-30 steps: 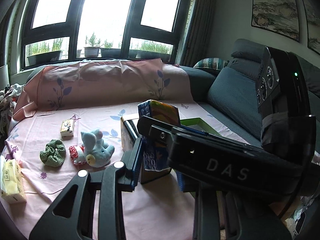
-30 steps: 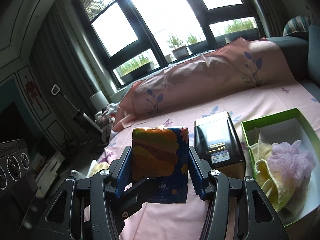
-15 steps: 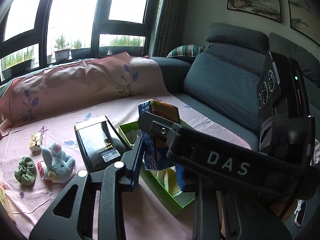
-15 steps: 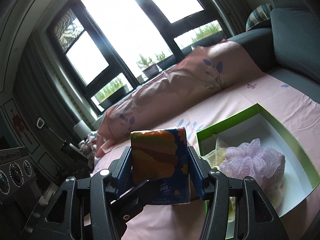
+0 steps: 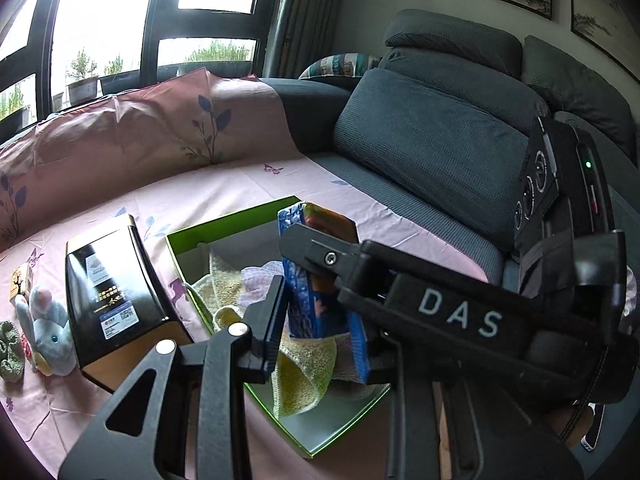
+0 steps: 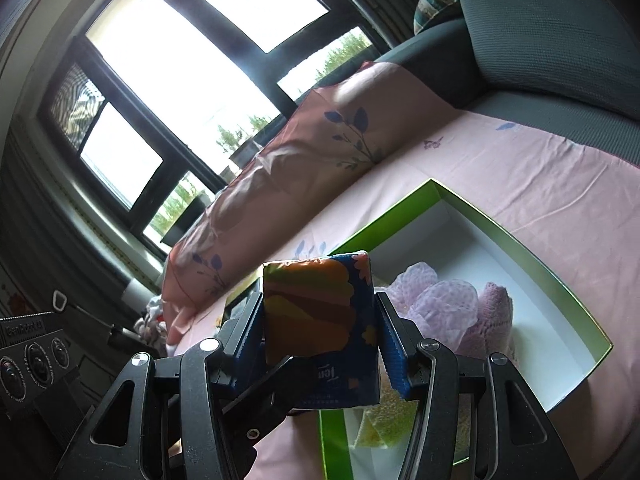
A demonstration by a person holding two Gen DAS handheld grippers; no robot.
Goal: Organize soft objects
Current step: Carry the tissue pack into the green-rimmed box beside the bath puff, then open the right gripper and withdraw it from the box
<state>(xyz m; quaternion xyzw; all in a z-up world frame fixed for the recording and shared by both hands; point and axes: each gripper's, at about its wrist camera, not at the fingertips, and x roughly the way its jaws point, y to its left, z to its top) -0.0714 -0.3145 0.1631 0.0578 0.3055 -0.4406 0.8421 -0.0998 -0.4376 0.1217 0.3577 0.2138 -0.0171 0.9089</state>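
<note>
Tissue pack [image 6: 320,320] in both jaws, seemingly above green box [image 6: 520,248]

green box [image 6: 516,240], blue-orange tissue pack [image 6: 320,320], pink leaf-print sheet [image 6: 560,184]

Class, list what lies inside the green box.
Inside the green box: a lilac mesh puff, a pink knit piece and a yellow cloth. The held tissue pack covers the rest.

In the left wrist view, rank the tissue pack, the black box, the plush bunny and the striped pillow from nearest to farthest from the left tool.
1. Tissue pack: right at the tool's fingers, over the green tray.
2. Black box: left of the tray, on the pink sheet.
3. Plush bunny: farther left, beyond the box.
4. Striped pillow: far back, in the sofa corner.
</note>
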